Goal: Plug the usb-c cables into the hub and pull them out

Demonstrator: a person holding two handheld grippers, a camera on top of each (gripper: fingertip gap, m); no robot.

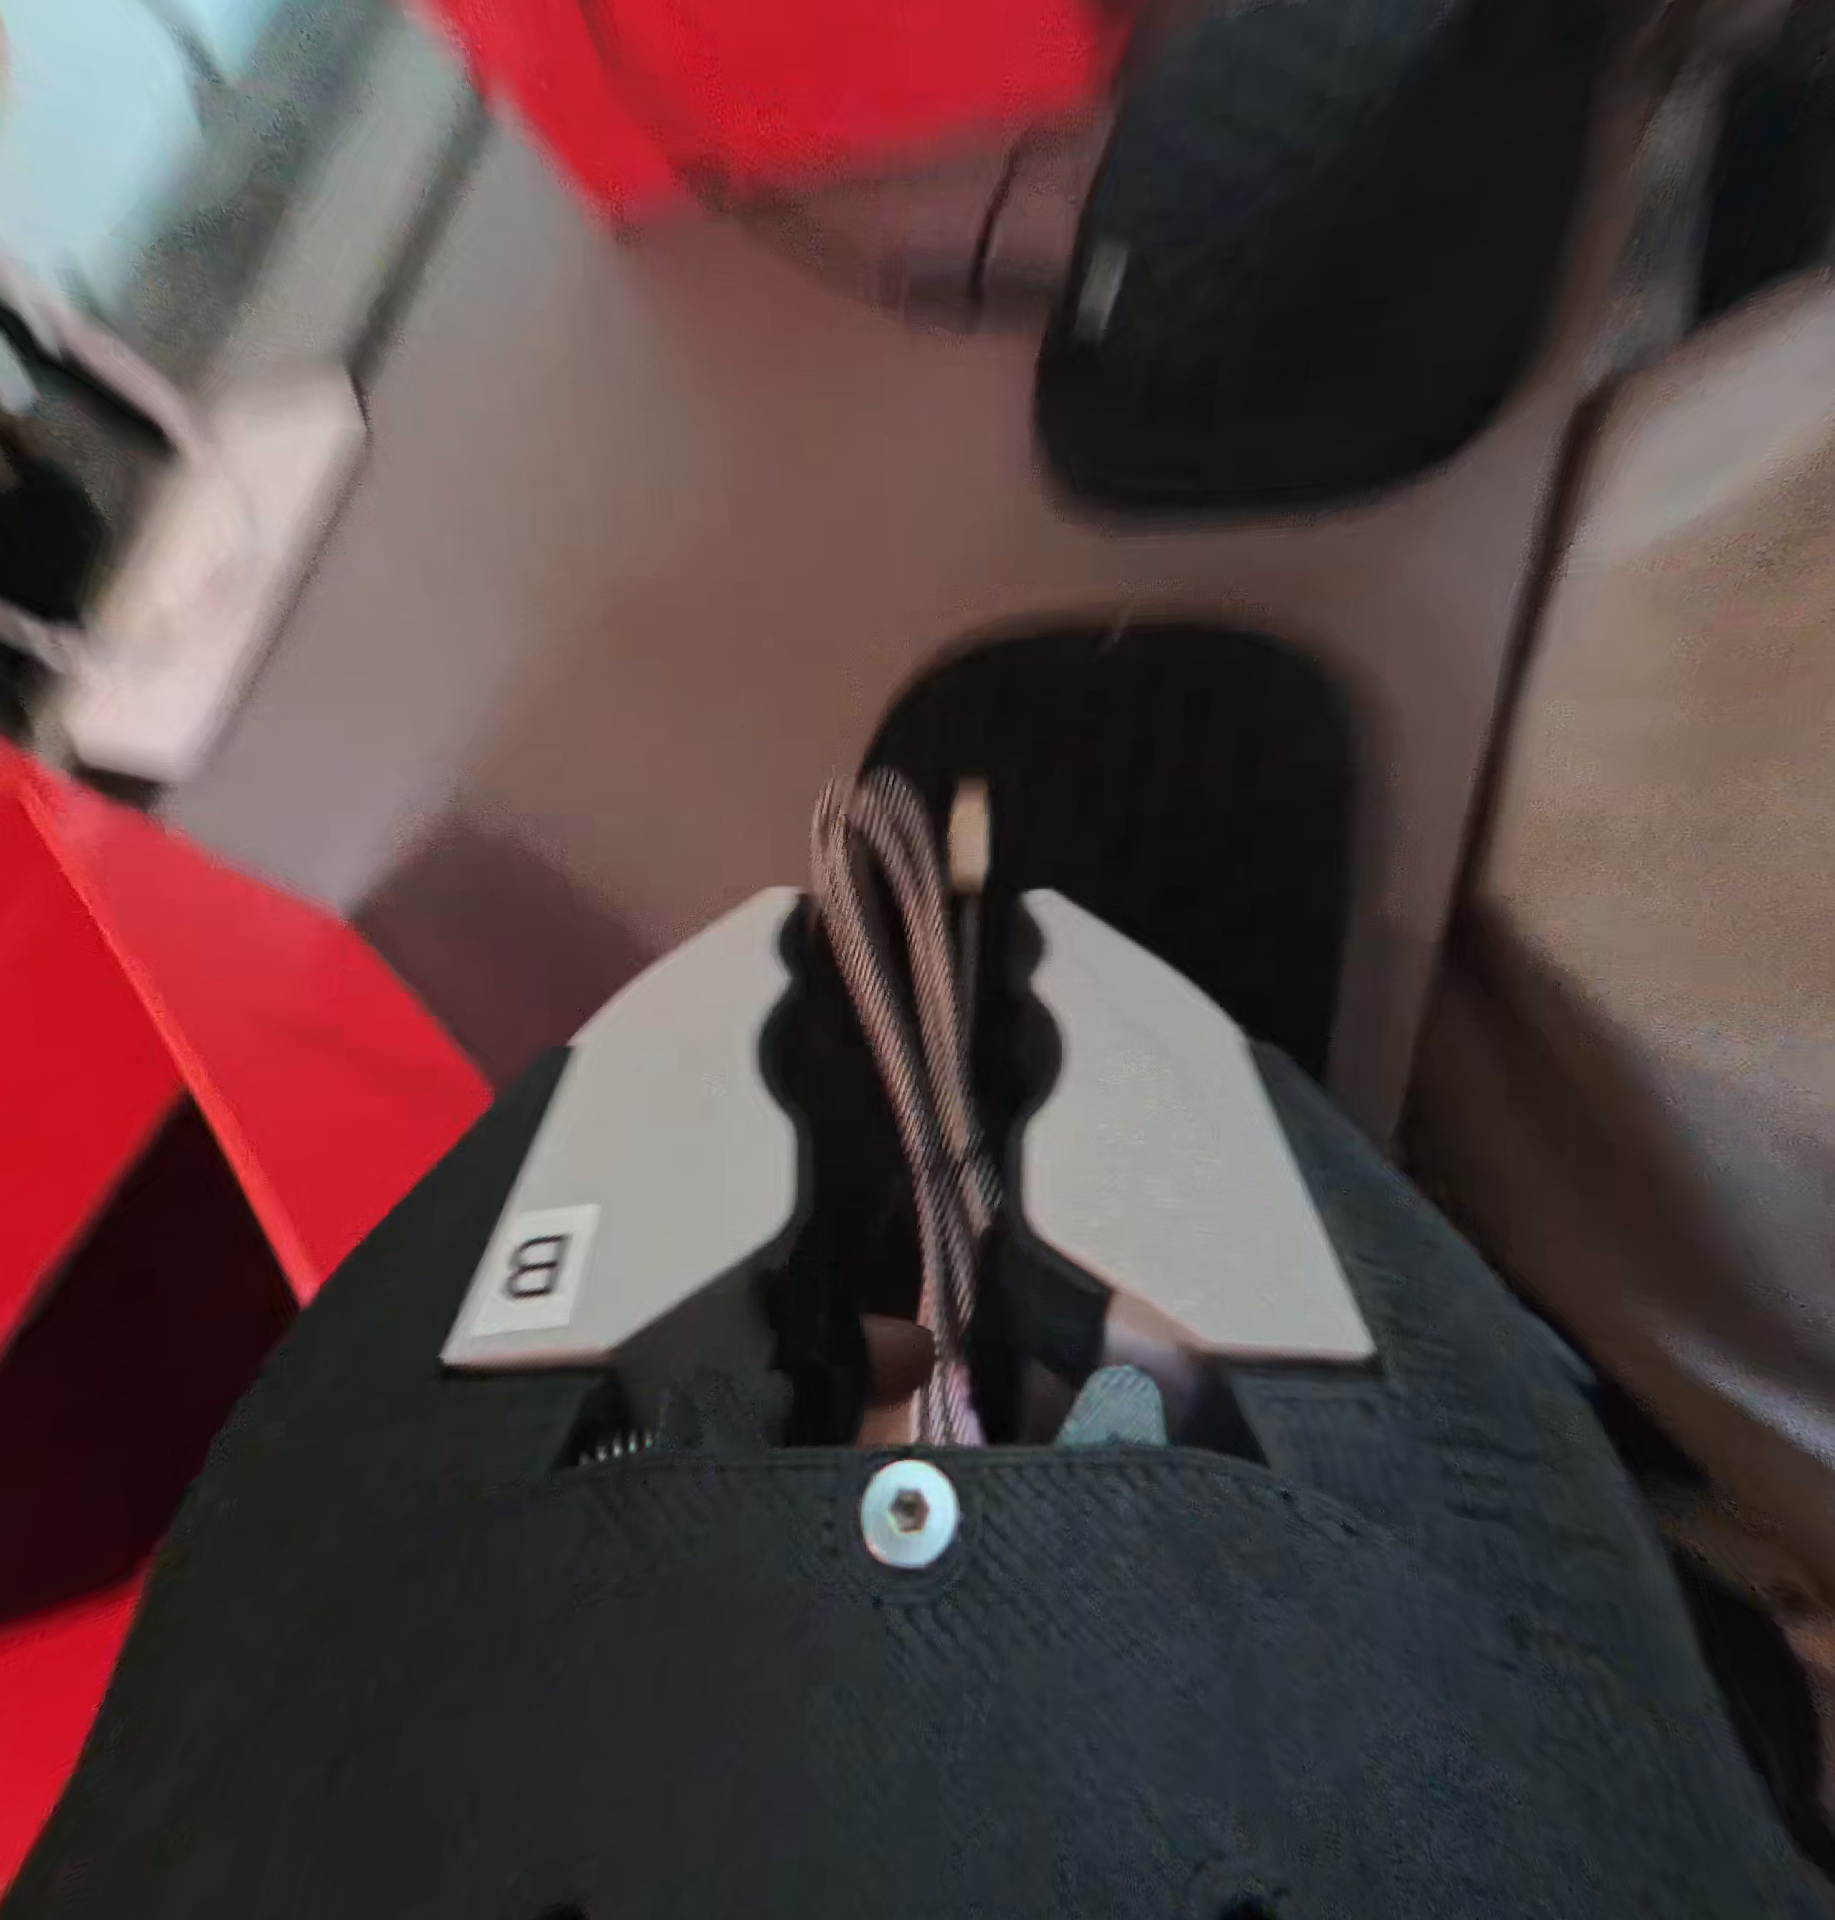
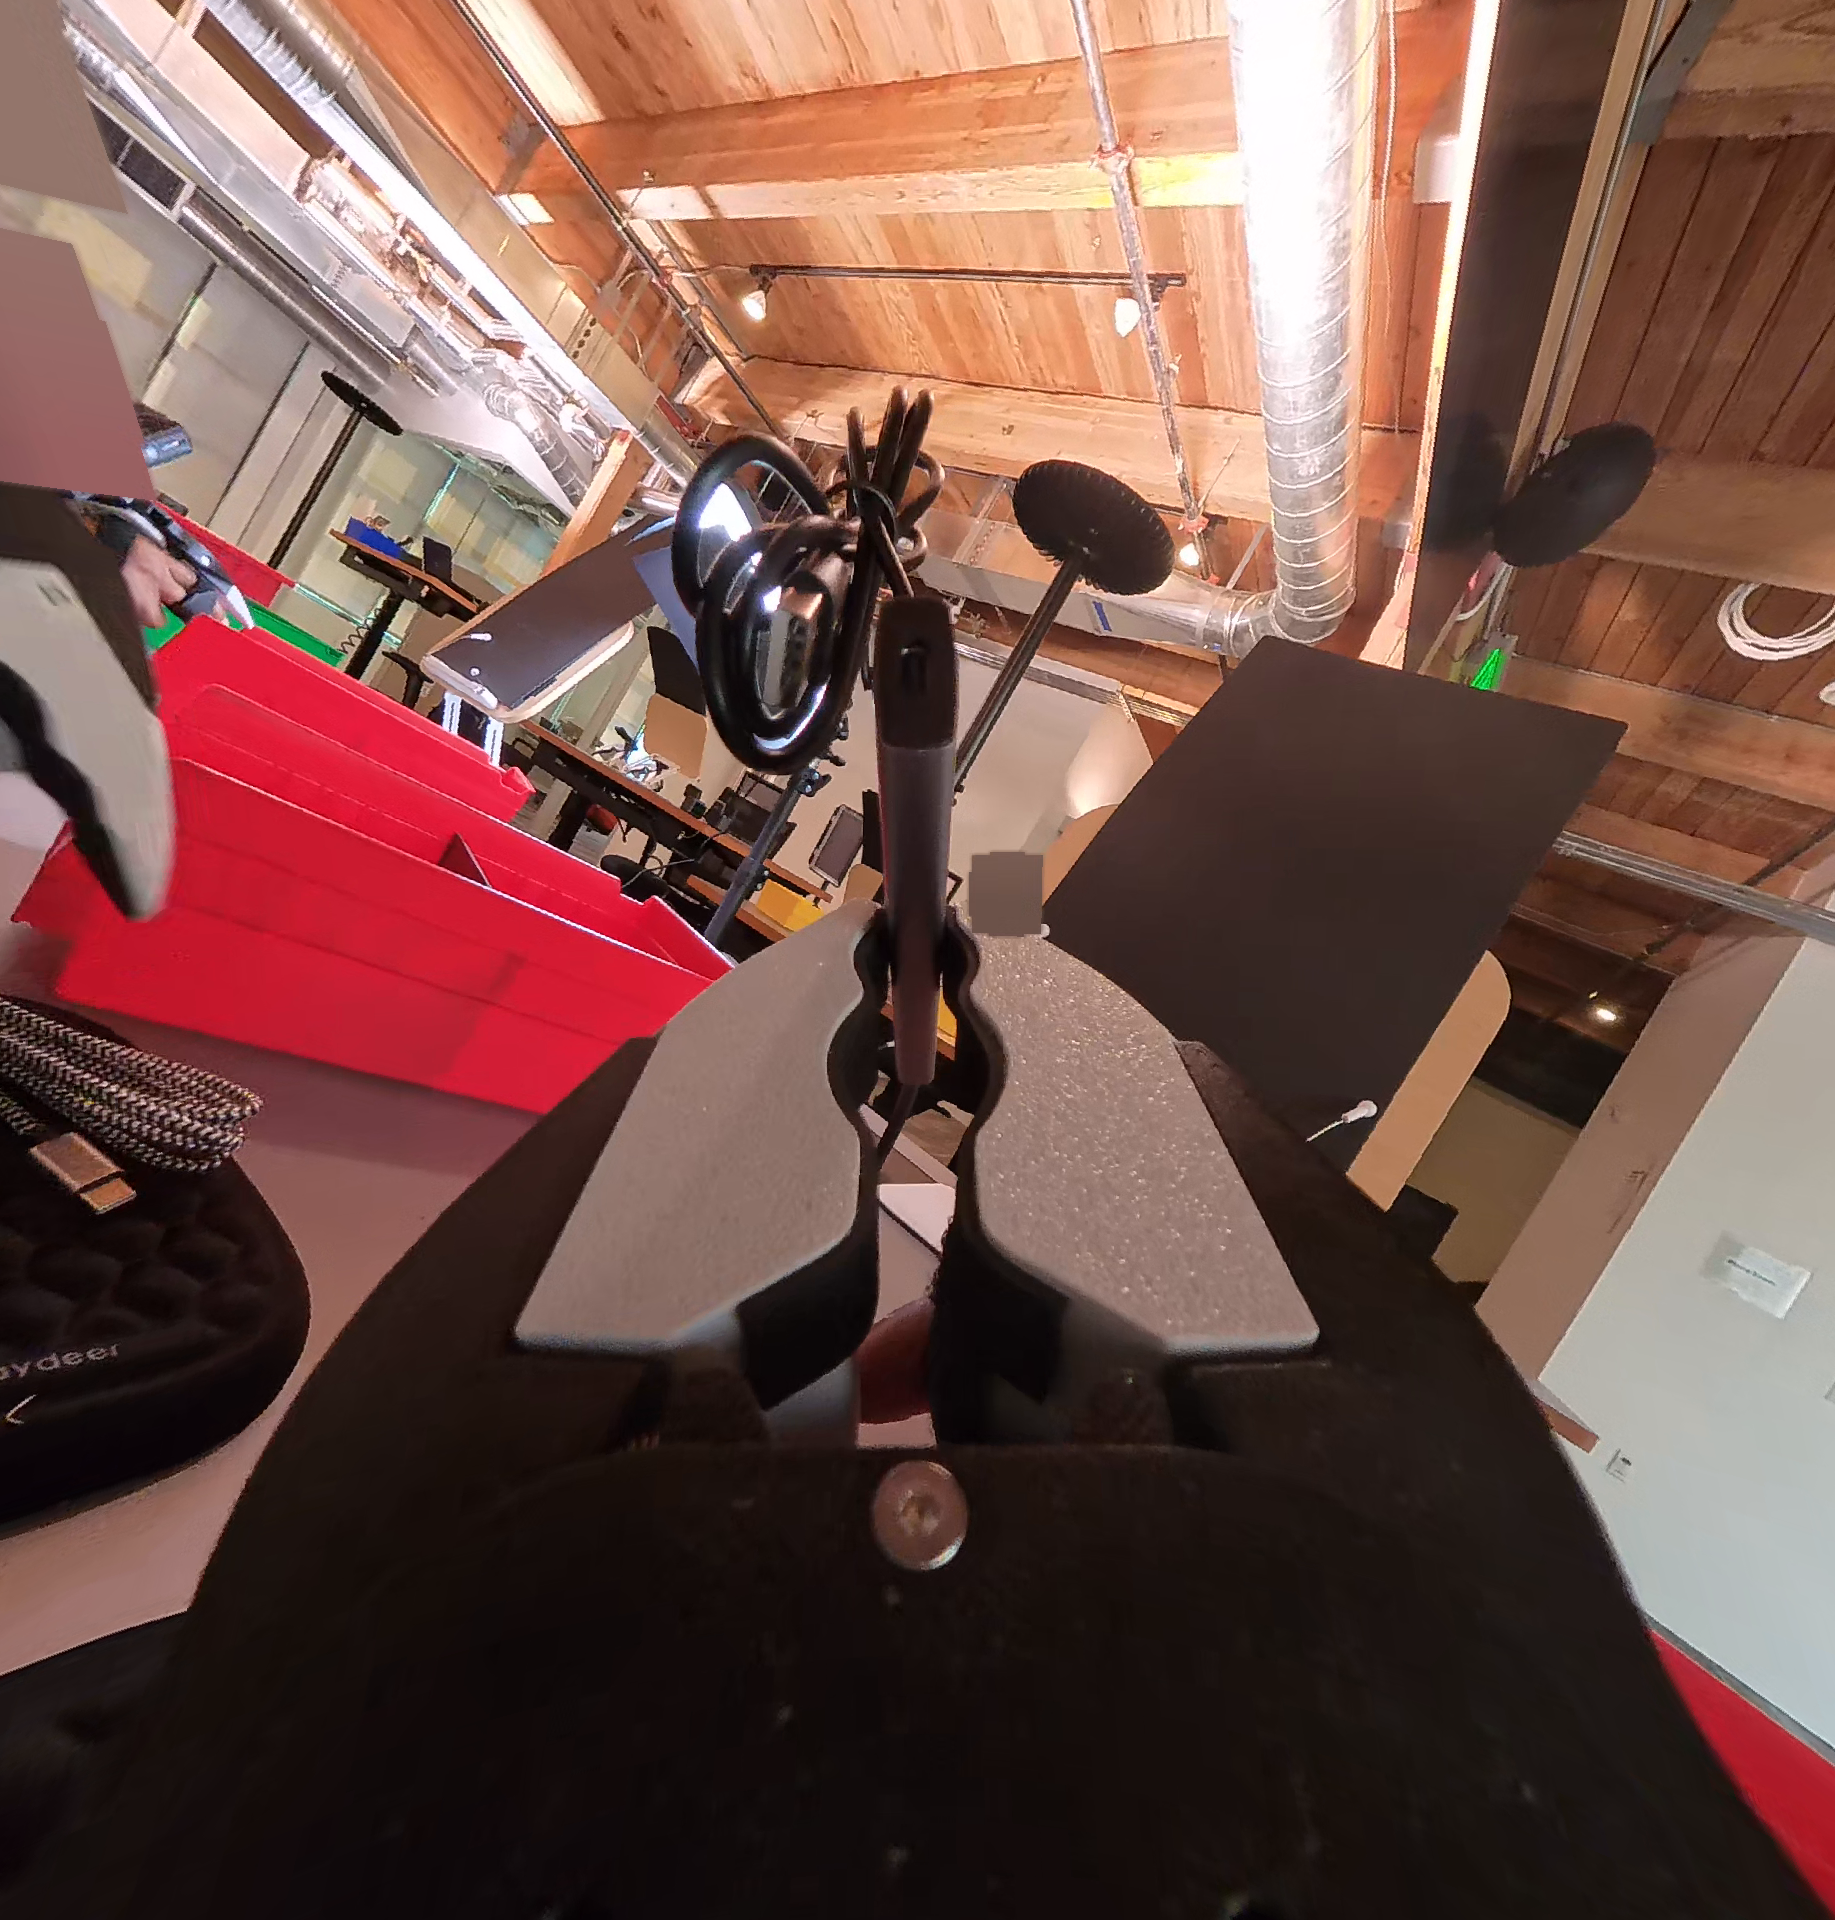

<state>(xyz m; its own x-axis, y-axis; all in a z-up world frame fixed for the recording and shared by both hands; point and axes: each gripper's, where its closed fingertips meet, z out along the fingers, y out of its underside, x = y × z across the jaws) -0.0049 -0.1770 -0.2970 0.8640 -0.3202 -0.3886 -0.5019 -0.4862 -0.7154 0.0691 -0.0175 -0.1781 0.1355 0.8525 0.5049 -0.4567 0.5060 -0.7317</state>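
- Right gripper (image 2: 915, 940) clamps the hub (image 2: 913, 831) upright; hold it steady.
- Left gripper (image 1: 908, 914), blurred, seems to pinch braided cable (image 1: 892, 997); regrip nearer the plug.

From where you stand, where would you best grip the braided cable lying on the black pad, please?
Grip the braided cable by its metal connector, which lies flat on the black pad beyond the coils. Come from above, one finger on each long side.
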